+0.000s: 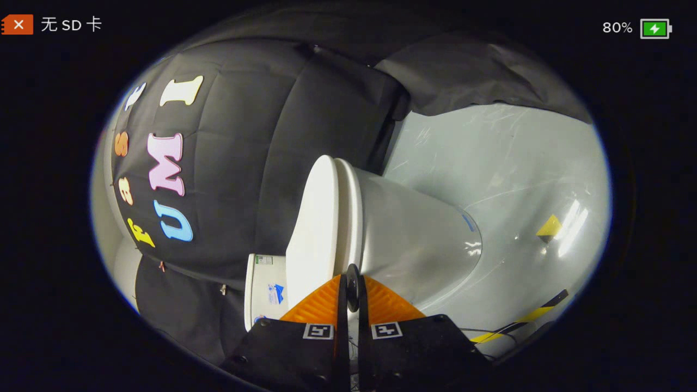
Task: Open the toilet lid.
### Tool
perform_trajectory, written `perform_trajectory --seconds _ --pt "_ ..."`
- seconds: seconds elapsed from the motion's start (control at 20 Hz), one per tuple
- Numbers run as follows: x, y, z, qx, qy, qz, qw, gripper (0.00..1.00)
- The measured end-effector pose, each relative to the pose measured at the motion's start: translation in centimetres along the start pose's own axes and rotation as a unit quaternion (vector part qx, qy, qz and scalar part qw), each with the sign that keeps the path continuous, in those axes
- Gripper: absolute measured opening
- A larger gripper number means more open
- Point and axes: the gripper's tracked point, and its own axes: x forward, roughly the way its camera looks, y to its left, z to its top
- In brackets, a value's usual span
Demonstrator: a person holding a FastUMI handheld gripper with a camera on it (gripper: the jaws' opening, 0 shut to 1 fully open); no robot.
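The claw [353, 286] sits nearest, its two fingers [326, 305] drawn narrow, nearly together, with only a thin slit between them; whether they pinch anything there cannot be told. A small dark round part stands in that slit near the tips. Each finger carries a square black-and-white marker [318, 330] on the dark block at its base. The whole view is rolled sideways, so the toilet [414, 239] appears lying on its side just ahead of the fingertips. The toilet lid [318, 223] is right beyond the tips and a little to their left; it lies flat against the seat rim [351, 218], closed, with only a narrow seam showing between the two. The white bowl body widens away to the right of the lid and shines under the light. Beside the left finger, the white tank [264, 288] with a small sticker on it meets the lid's end. Farther off, the pale glossy floor [517, 163] runs behind the bowl, bearing a small yellow mark [549, 226] and a yellow-and-black striped strip [523, 318] with thin cables near it. Farthest back hangs the black cloth wall [256, 136], with another dark cloth [479, 76] draped over the floor's far edge.
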Motion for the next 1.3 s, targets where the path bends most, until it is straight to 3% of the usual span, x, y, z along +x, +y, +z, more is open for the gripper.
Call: perform_trajectory --seconds 0.4,0.95,1.3 --pt "-2.2 5.0 0.6 -0.074 -0.021 -0.027 0.997 0.07" --pt "-5.6 17.8 -0.7 -0.19 -0.062 -0.03 0.979 0.06" --pt "-6.5 26.5 -3.9 -0.281 -0.097 -0.057 0.953 0.07"
